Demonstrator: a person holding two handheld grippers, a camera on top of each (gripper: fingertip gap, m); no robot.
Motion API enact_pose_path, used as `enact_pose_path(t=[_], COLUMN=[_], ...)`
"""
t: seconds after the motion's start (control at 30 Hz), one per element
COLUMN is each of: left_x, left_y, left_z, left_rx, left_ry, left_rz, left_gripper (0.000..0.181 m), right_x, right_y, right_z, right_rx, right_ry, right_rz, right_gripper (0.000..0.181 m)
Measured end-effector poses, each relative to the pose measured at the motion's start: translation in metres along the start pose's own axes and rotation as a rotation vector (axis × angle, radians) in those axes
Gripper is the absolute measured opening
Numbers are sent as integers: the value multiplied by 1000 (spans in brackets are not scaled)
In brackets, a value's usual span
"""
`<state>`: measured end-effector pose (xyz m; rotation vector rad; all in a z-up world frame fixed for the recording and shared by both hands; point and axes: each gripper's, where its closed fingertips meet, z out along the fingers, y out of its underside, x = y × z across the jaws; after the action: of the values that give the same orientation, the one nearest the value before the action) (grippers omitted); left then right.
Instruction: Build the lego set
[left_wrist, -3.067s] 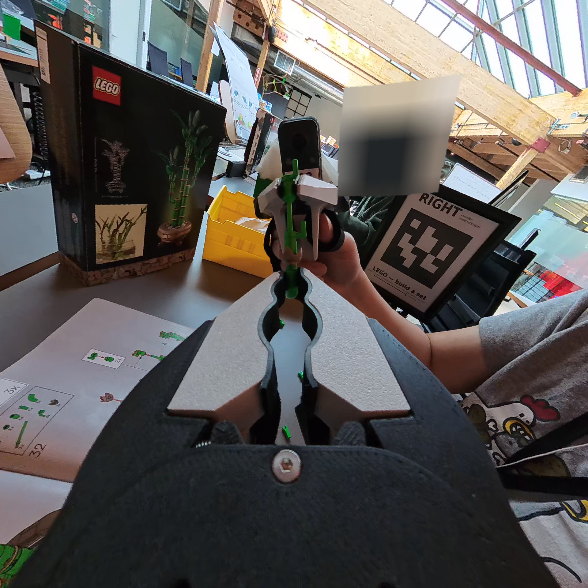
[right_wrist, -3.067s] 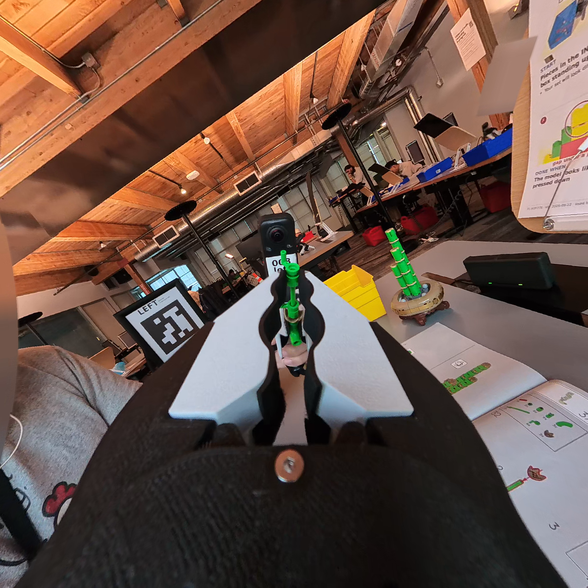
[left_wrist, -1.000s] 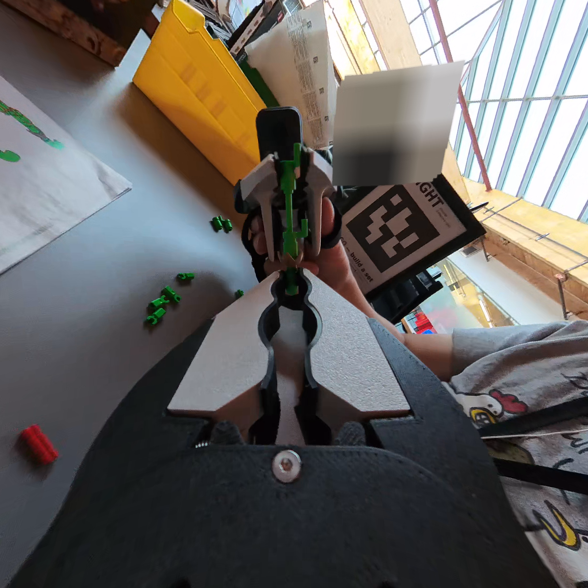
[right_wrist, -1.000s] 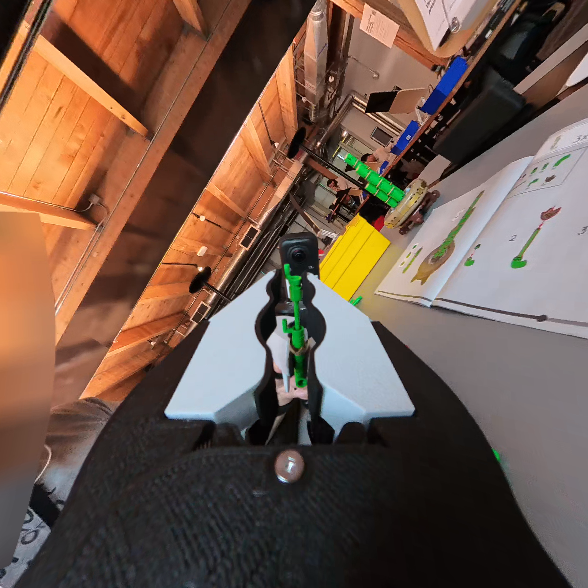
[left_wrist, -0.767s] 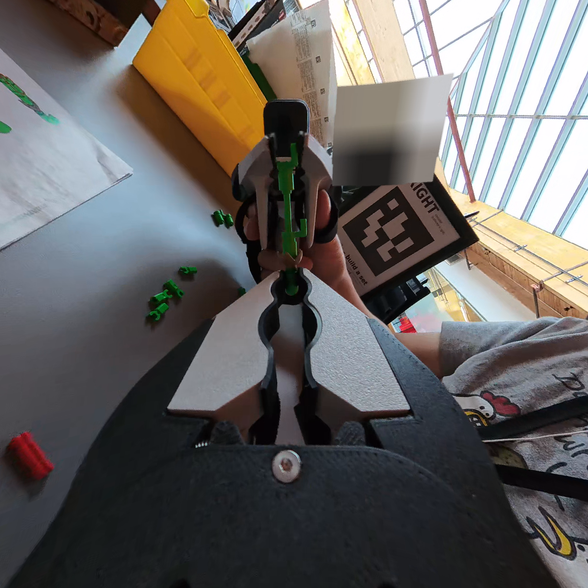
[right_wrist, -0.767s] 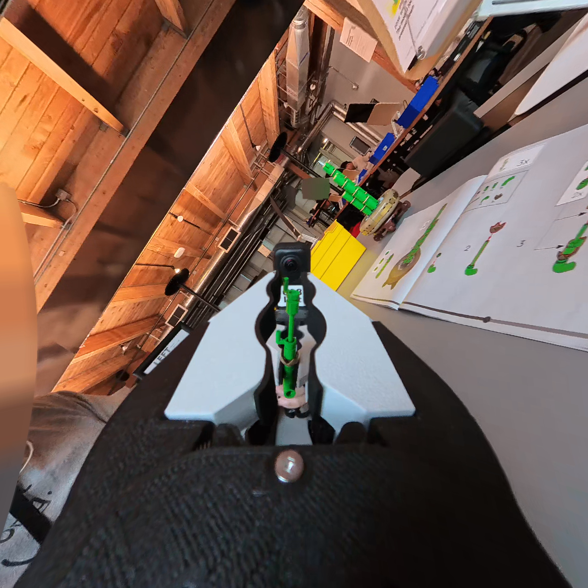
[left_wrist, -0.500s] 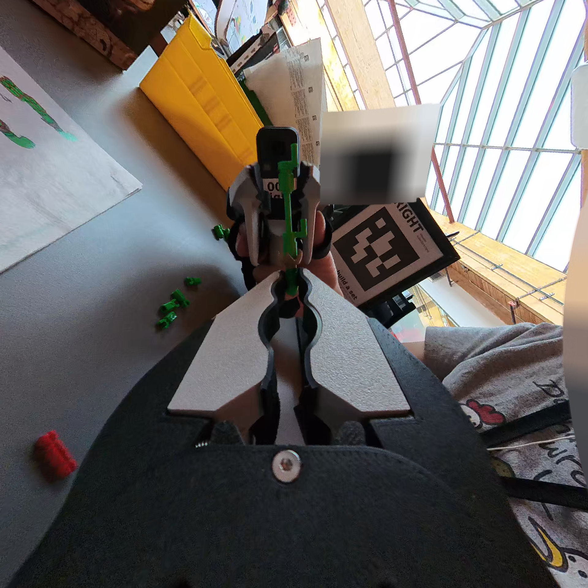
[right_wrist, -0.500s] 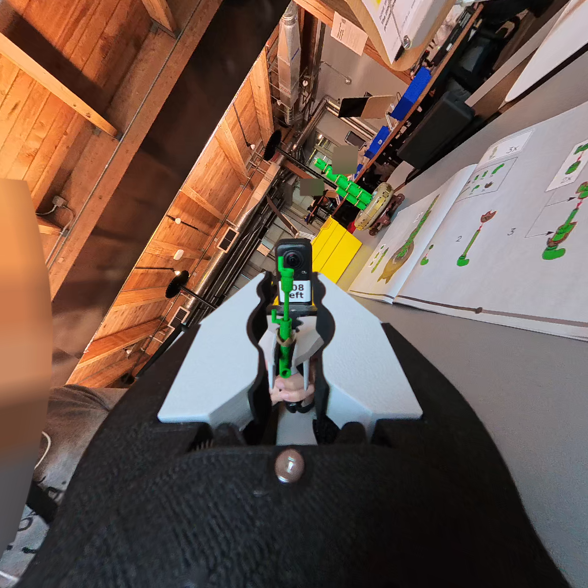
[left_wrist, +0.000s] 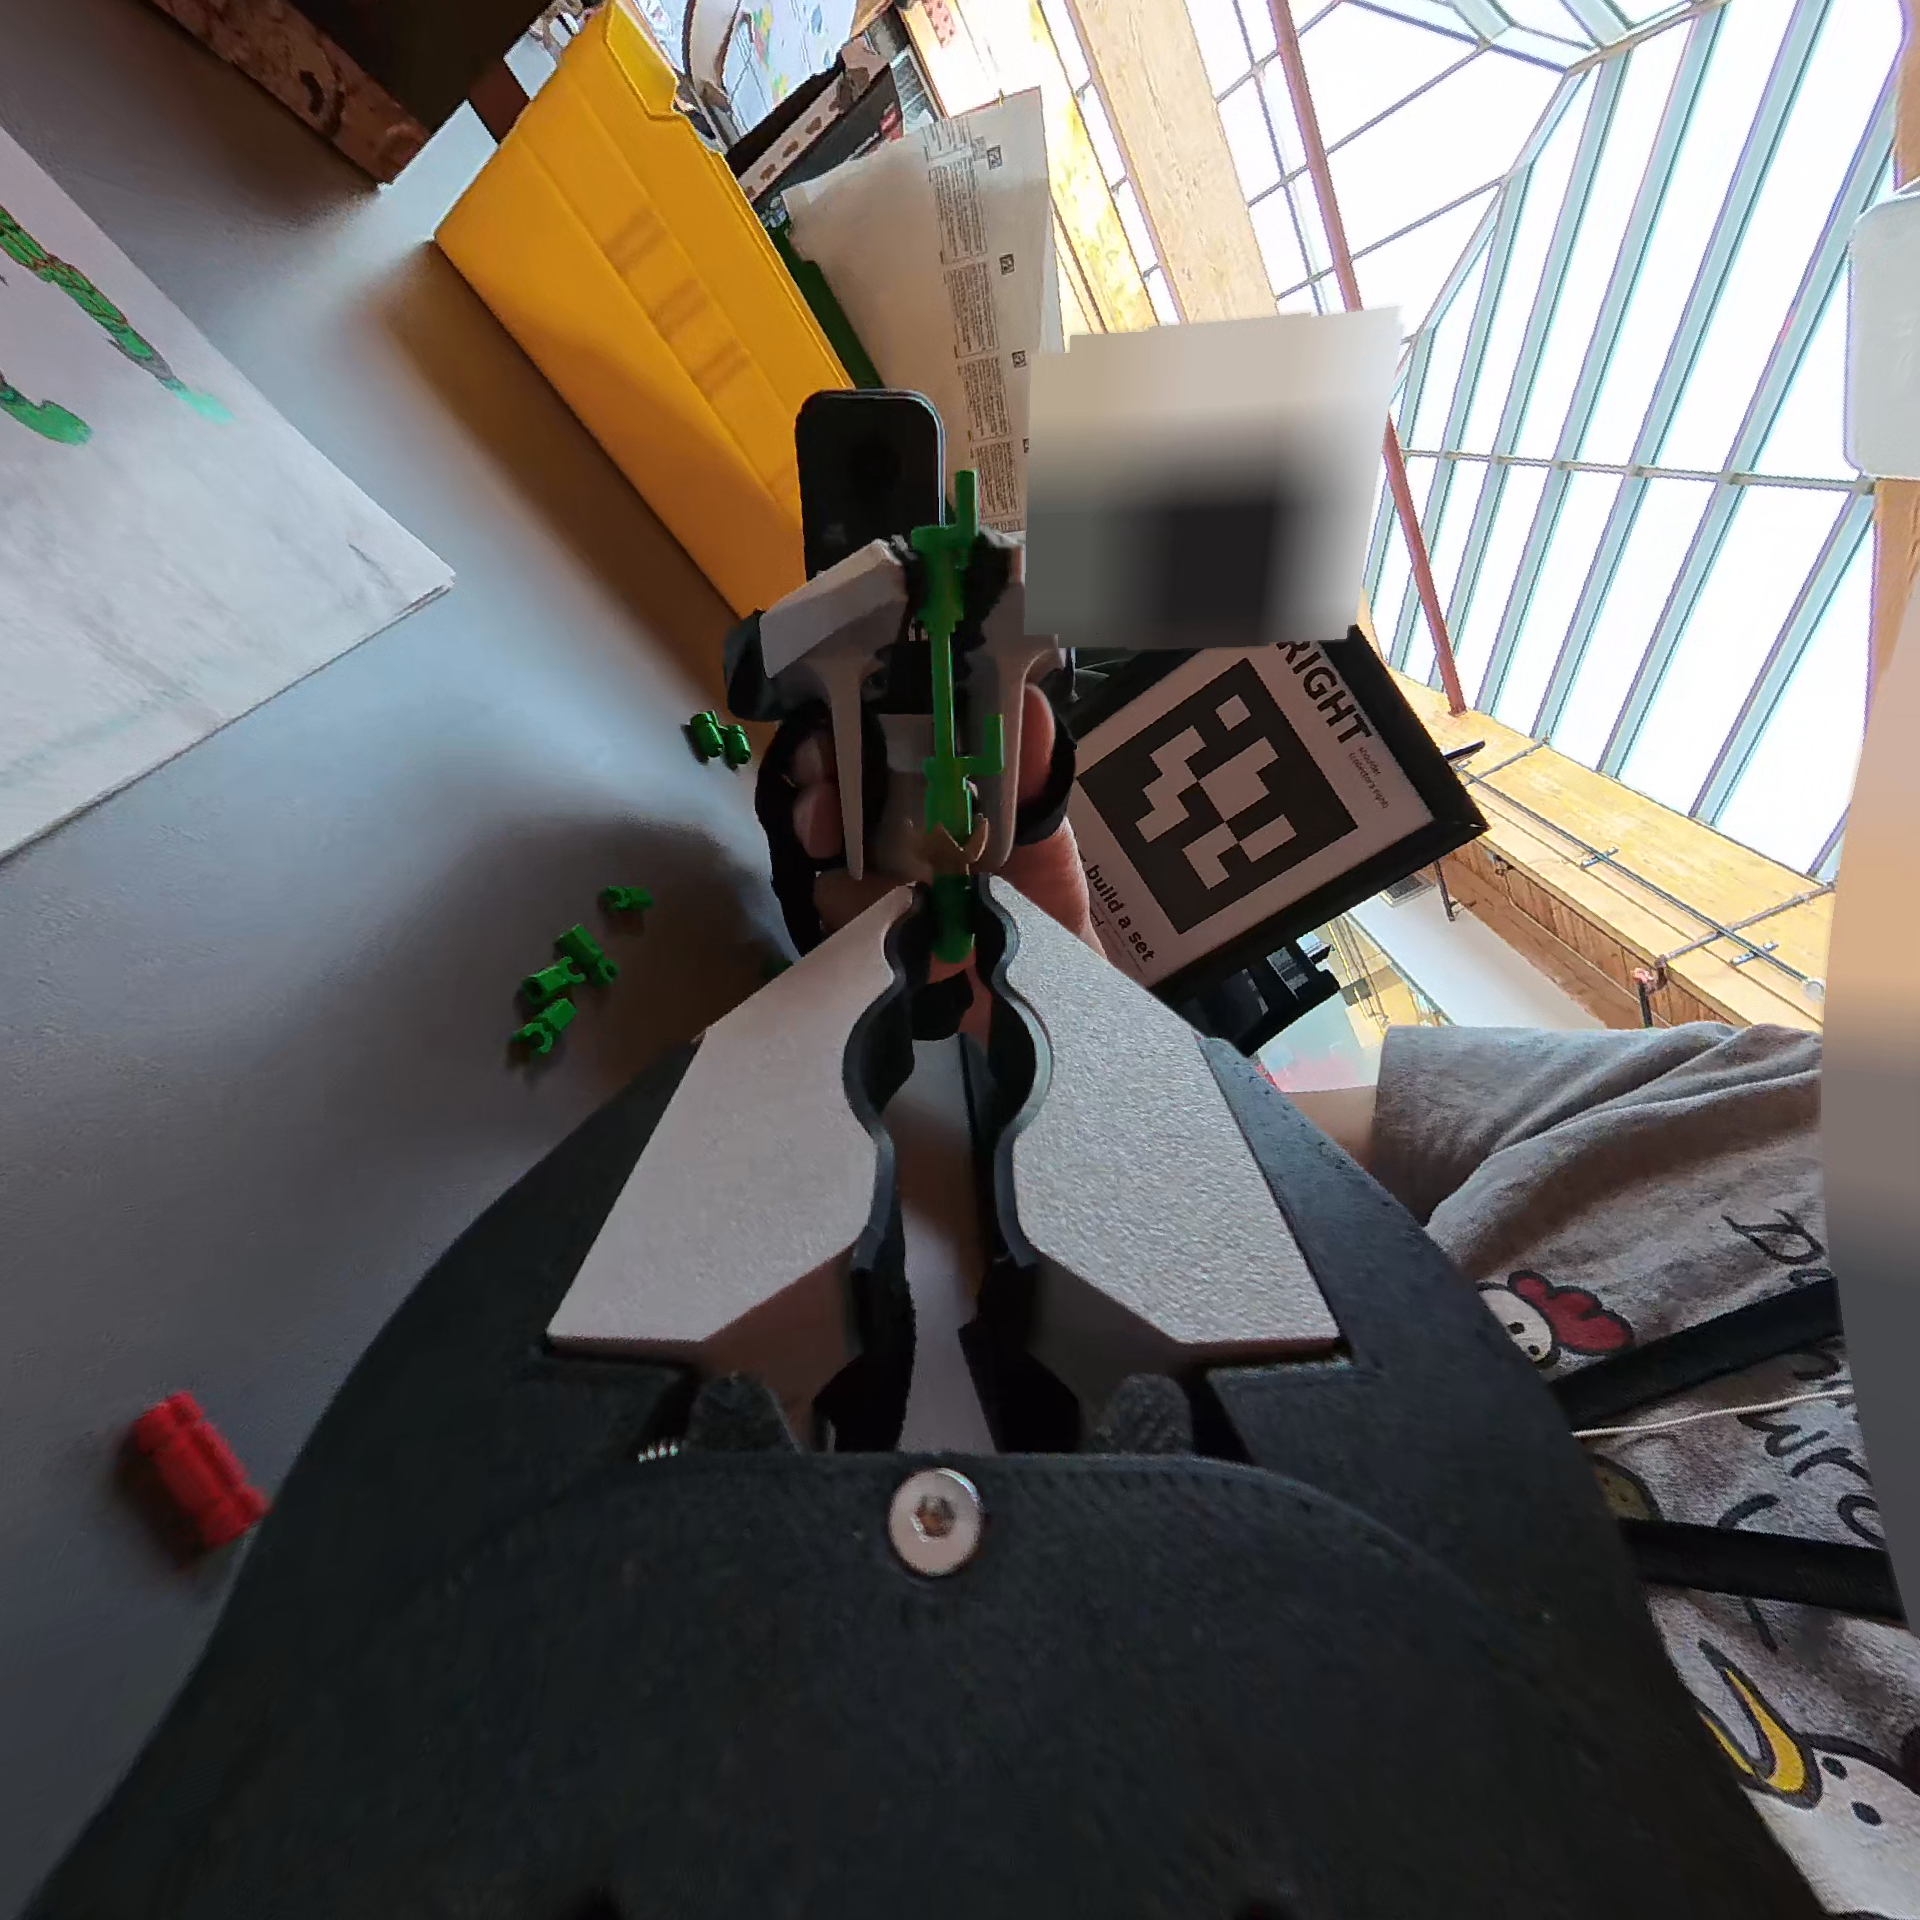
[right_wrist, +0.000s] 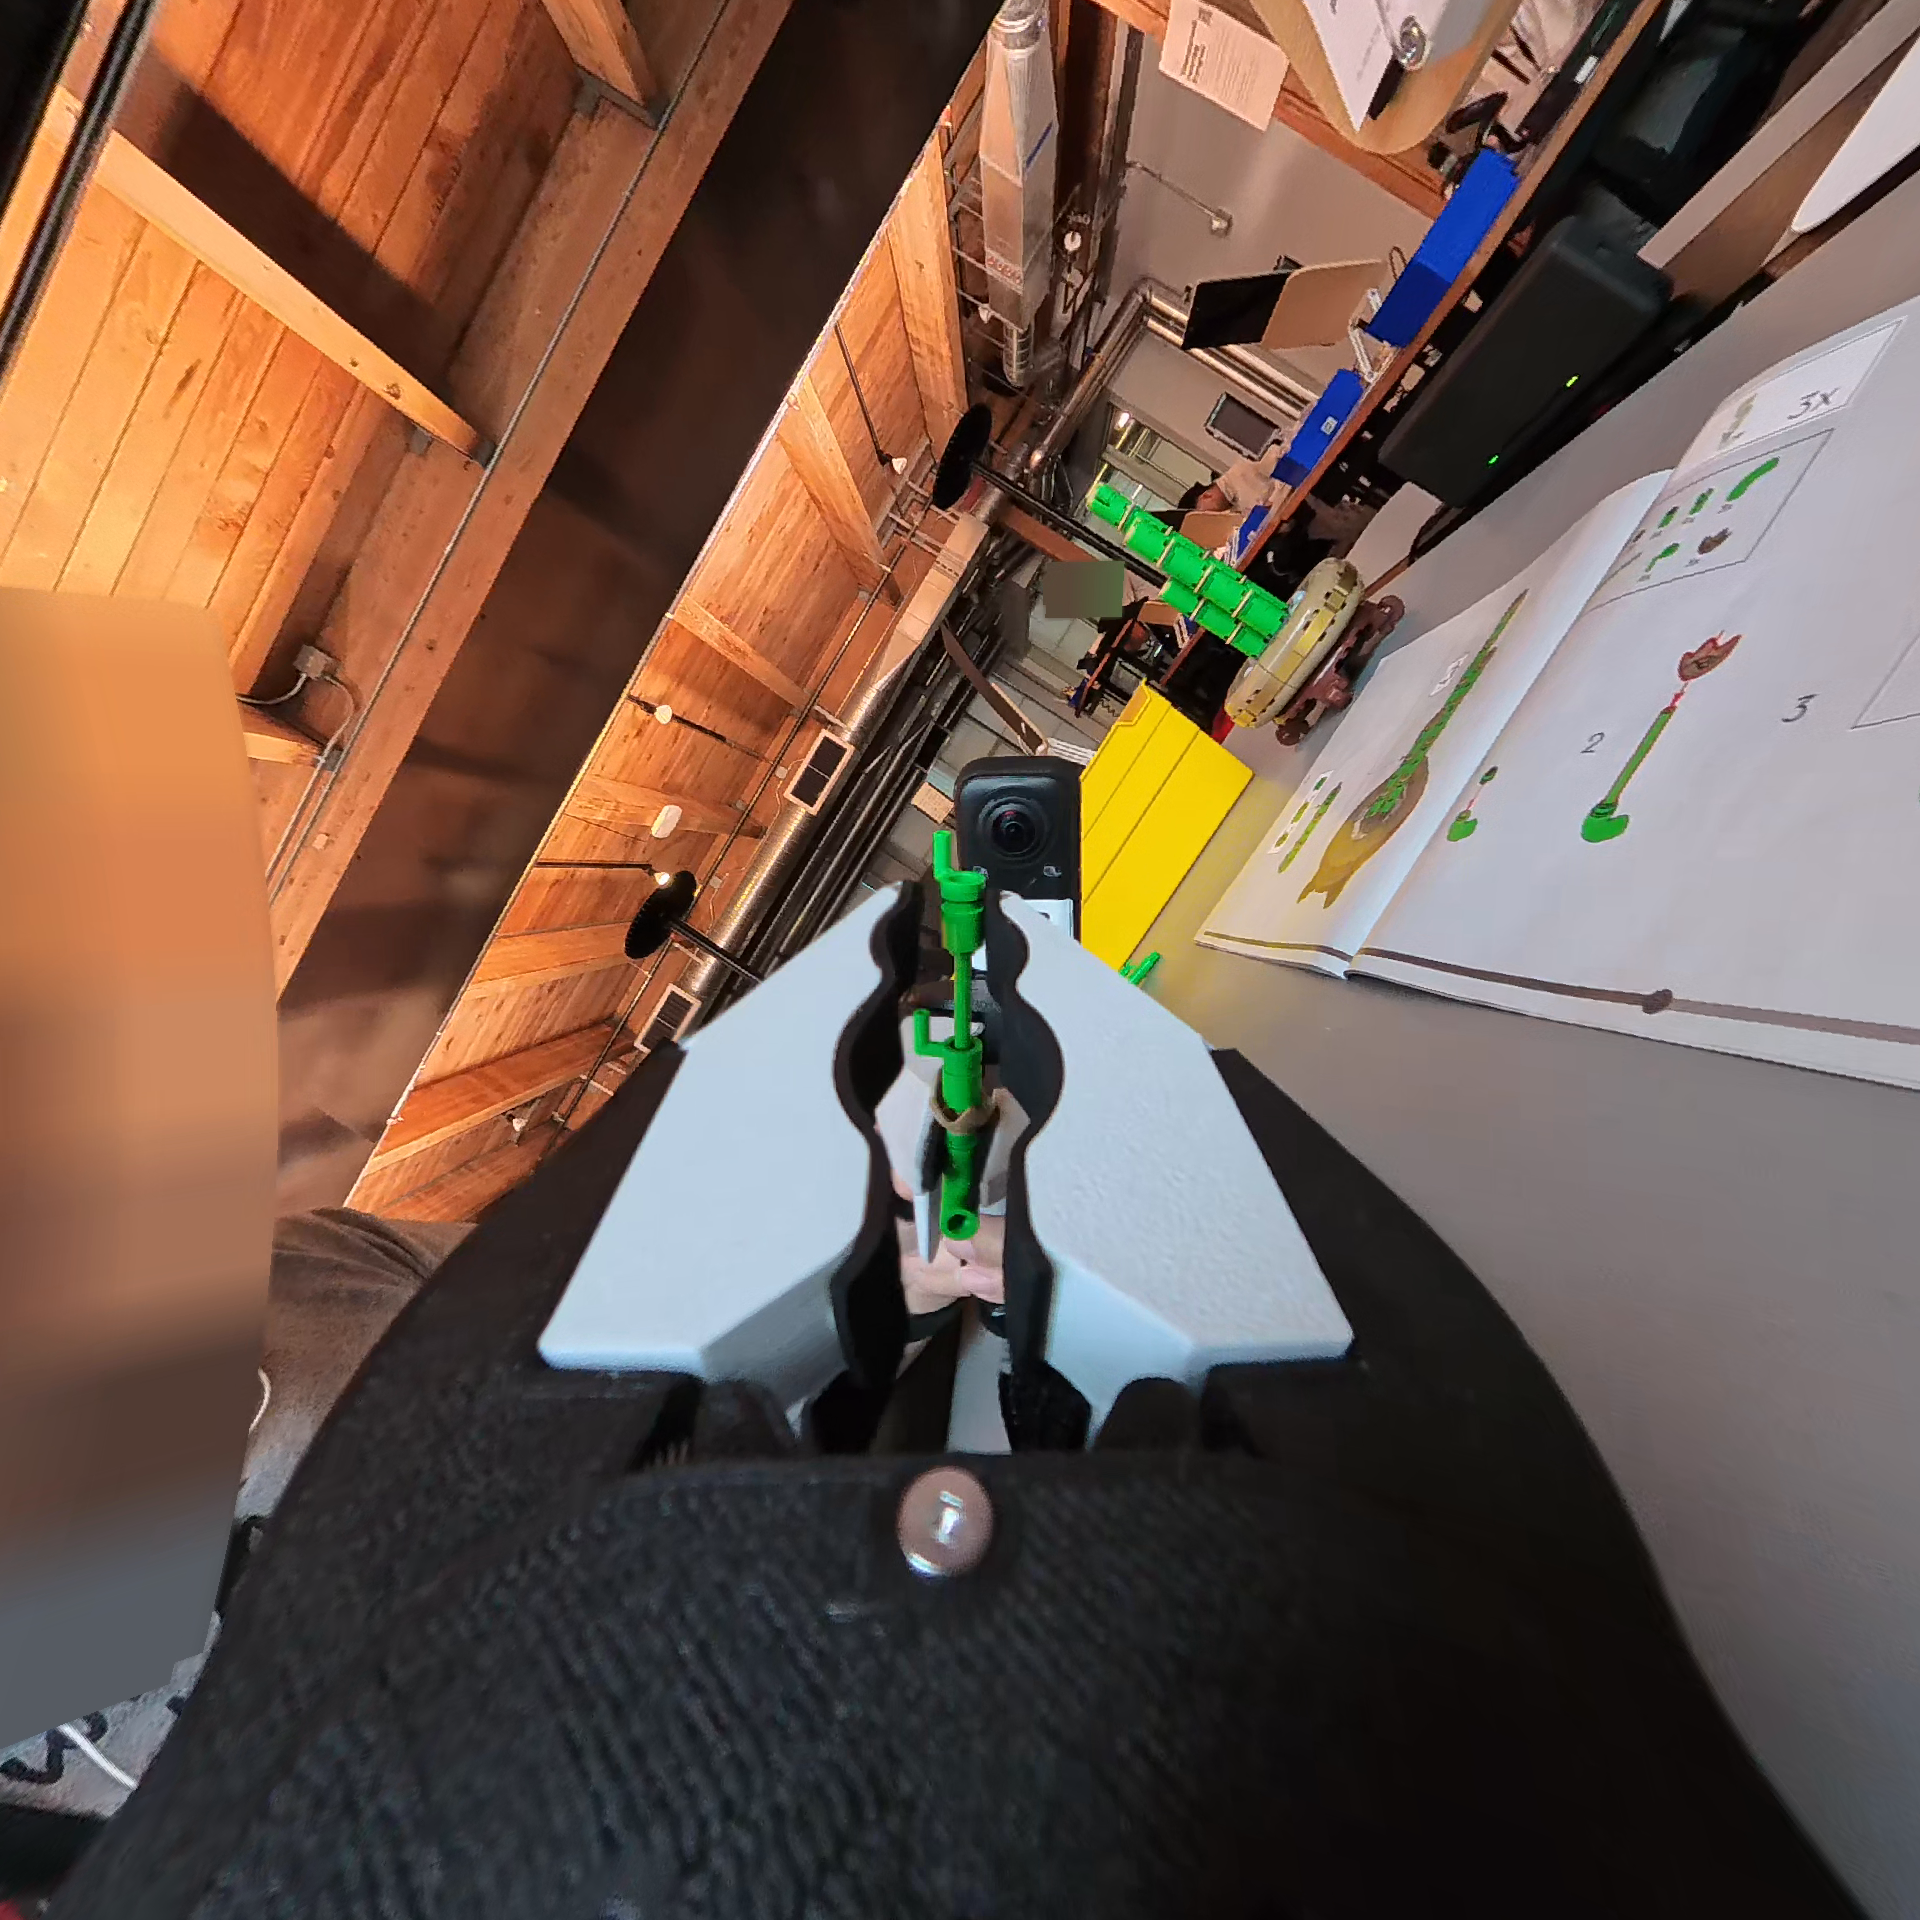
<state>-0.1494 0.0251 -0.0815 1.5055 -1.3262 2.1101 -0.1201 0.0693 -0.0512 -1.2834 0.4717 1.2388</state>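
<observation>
A thin green stem (left_wrist: 943, 665) with side clips and a tan ring is held in the air between both grippers. My left gripper (left_wrist: 951, 912) is shut on the stem's lower end, just below the ring. My right gripper (left_wrist: 948, 582) faces it and is shut on the stem's upper part, with a hand behind it. In the right wrist view the stem (right_wrist: 961, 1039) runs down the gap between my right gripper's fingers. My right gripper (right_wrist: 958, 906) pinches it near the top. The left gripper's pale fingers (right_wrist: 904, 1143) show behind the stem's lower end.
On the grey table (left_wrist: 260, 1039) lie several loose green pieces (left_wrist: 566, 977), a green pair (left_wrist: 719, 740) and a red piece (left_wrist: 192, 1470). A yellow bin (left_wrist: 644, 270) and an open instruction booklet (left_wrist: 156, 582) lie behind. A green bamboo model (right_wrist: 1195, 571) in a tan pot (right_wrist: 1294, 649) stands by the booklet (right_wrist: 1662, 790). The tips of one gripper are about 6 cm away from the tips of the other.
My right gripper opened briefly half a second ago and has closed again on the stem, nearer its top. The left gripper kept hold of the lower end. Both views have tilted a little.
</observation>
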Motion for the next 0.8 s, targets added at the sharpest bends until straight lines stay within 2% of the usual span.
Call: enact_pose_path(t=[0.4, 0.63, 0.8], left_x=[-10, -14, -14], left_y=[4, 16, 16], left_z=[-3, 3, 2], left_rx=[-17, -86, -81], left_ry=[-17, -54, -56], left_rz=[-22, 19, 27], left_gripper=[5, 5, 5], right_x=[12, 15, 17], right_y=[3, 16, 17], right_z=[-6, -1, -2], right_rx=[4, -69, -76], right_ry=[38, 89, 95], right_rz=[-8, -54, -43], right_gripper=[5, 6, 5])
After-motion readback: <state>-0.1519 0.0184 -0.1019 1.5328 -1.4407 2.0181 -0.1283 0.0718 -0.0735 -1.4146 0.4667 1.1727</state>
